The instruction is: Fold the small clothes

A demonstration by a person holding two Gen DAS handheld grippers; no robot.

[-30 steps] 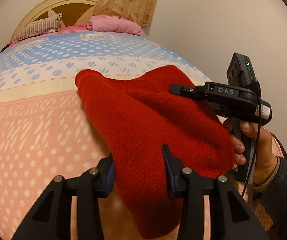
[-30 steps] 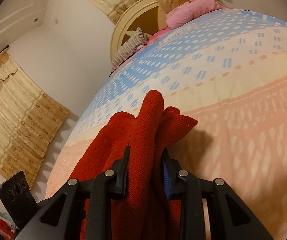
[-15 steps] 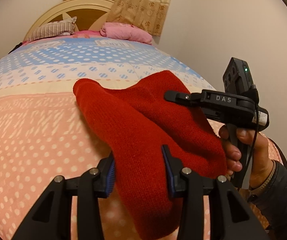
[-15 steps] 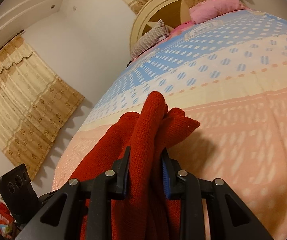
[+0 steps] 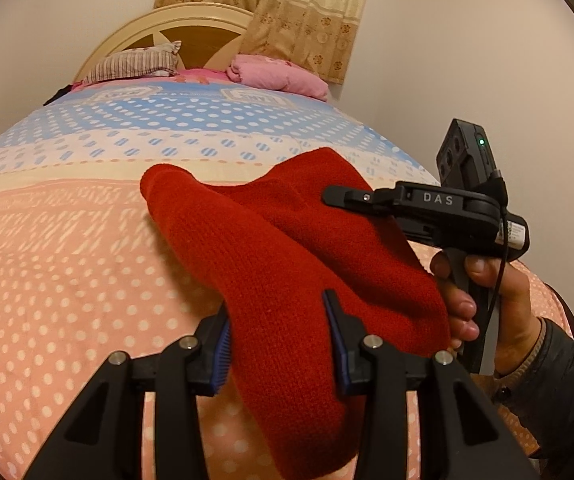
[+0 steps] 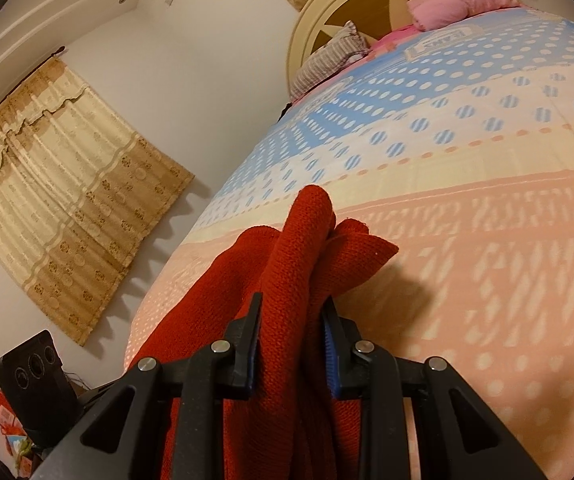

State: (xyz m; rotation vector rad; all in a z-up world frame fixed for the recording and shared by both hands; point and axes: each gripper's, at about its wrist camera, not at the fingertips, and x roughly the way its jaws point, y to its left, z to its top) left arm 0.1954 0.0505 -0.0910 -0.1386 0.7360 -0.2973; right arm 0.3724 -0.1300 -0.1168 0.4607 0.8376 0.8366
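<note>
Above the bed (image 5: 67, 272), a red knit garment (image 5: 287, 272) hangs held between two tongs. On the right tongs (image 5: 329, 196), seen from the left wrist, white letters read "DAS" on the black body, with a small label at its rear too blurred to read and a green light on the camera block above. The left tongs (image 5: 277, 332) are clamped on a thick fold of the garment near its lower end; the right tongs (image 6: 293, 336) are clamped on a bunched edge. In the left view the garment's long axis runs from the lower right up toward the upper left, its rounded far end pointing to the headboard (image 5: 183, 20). A hand (image 5: 491, 300) grips the right tongs' handle. Printed panels on the bedspread near the pillows (image 5: 279, 76) carry writing I cannot read.
</note>
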